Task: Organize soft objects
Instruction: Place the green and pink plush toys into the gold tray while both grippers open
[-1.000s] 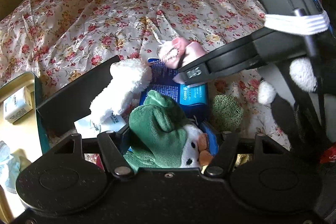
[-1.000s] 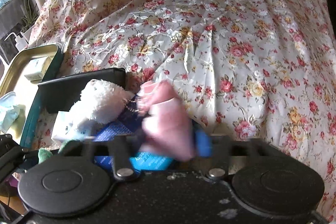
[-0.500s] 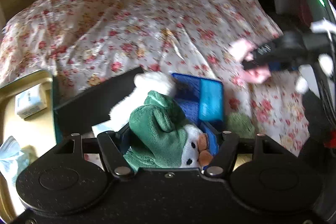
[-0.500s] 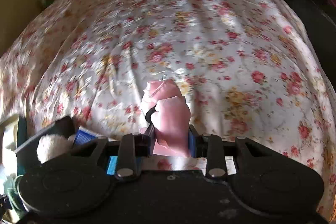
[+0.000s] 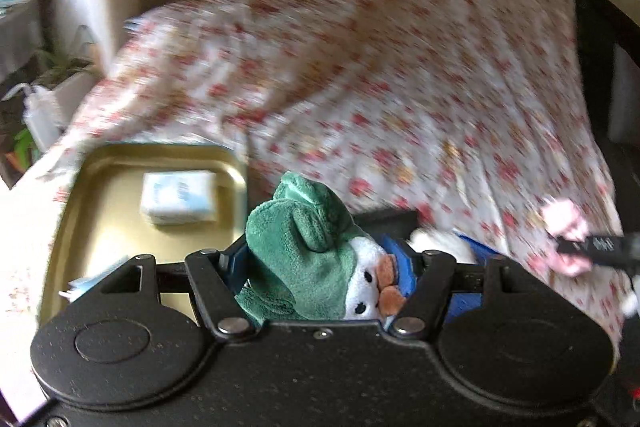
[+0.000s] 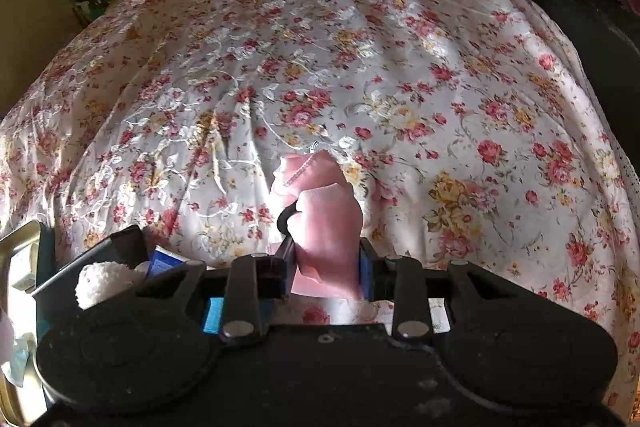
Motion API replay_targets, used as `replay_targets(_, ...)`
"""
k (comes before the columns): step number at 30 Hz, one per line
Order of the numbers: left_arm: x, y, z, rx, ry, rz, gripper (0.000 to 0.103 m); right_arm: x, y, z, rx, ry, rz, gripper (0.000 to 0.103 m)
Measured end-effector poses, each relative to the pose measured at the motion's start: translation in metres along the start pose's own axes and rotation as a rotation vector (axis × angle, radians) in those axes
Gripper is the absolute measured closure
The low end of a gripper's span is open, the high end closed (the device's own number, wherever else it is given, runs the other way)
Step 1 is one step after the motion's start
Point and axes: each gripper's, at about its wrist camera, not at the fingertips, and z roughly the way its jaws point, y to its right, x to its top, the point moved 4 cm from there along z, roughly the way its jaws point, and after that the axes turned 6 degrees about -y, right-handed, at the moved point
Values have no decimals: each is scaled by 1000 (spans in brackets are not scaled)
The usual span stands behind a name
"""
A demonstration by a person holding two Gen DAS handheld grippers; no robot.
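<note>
1. Floral cloth (image 6: 400,75) covers the whole surface and fills most of both views; whether a bed or a tabletop lies under it I cannot tell.
2. At the left of the left wrist view a gold tray (image 5: 108,227) sits on the cloth with a white packet (image 5: 179,197) inside, likely a collecting spot.
3. Left claw (image 5: 320,267) is clenched on a green plush (image 5: 304,251), held low in the centre of its frame beside the tray, probably so the toy can be carried across to it.
4. Right claw (image 6: 326,267) is clamped on a pink pouch (image 6: 324,219), raised over bare cloth at the centre of its frame; it also shows at the right edge of the left view.
5. At lower left of the right view a white plush (image 6: 104,283) lies against a black box (image 6: 116,247) with a blue pack (image 6: 164,261) just beside it, apparently waiting to be sorted.
6. Holding one soft thing in each claw suggests both are being moved at once.
</note>
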Motion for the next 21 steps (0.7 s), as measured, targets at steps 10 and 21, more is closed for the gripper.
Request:
replay_targets(10, 32, -97, -27, 220, 97, -196, 40, -4, -20, -10, 14, 54, -78, 72)
replay_targets(21, 31, -147, -7, 297, -3, -339, 40, -15, -77, -34, 124, 92, -206, 72)
